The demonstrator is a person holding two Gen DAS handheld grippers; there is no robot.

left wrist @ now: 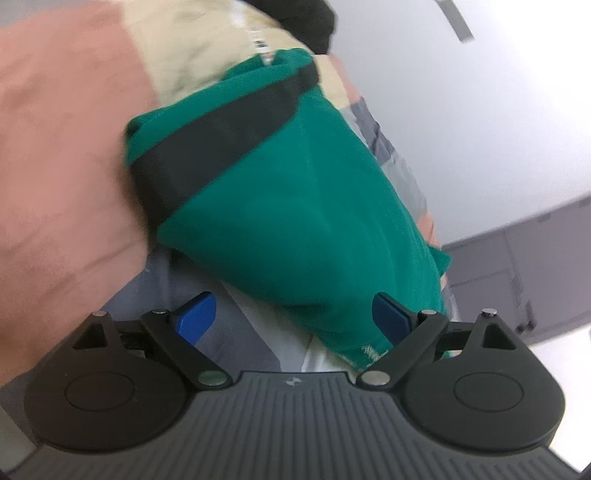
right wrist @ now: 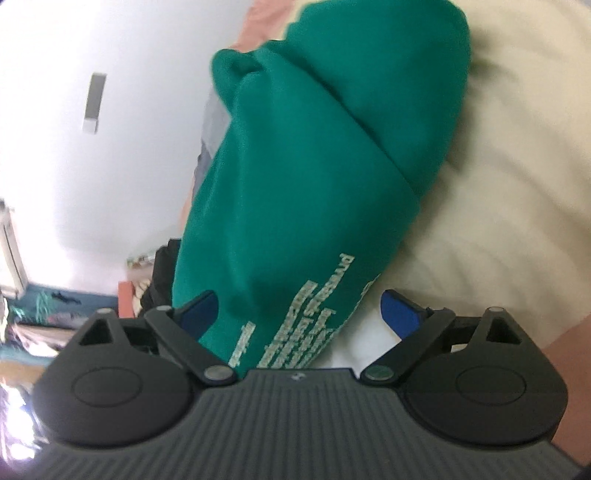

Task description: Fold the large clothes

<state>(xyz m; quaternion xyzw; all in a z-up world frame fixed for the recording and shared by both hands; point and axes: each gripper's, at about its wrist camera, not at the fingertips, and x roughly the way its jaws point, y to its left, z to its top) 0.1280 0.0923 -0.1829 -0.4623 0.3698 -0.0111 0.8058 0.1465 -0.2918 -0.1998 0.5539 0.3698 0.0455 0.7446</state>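
Observation:
A folded green garment (left wrist: 295,206) with a dark band (left wrist: 221,136) across it lies on a patchwork bed cover (left wrist: 55,147) of pink, cream and grey. Its near end reaches in between the jaws of my left gripper (left wrist: 293,317), which is open; the cloth brushes the right blue pad (left wrist: 391,317) and stays clear of the other. In the right wrist view the same green garment (right wrist: 314,184) shows pale printed lettering (right wrist: 295,332). It runs in between the wide-open jaws of my right gripper (right wrist: 299,312), close to the left finger (right wrist: 199,310).
The cream part of the bed cover (right wrist: 498,147) spreads to the right of the garment. A black item (left wrist: 306,22) lies at the far end. A grey cabinet (left wrist: 517,266) stands beyond the bed against a white wall. Cluttered things (right wrist: 37,314) sit low at the left.

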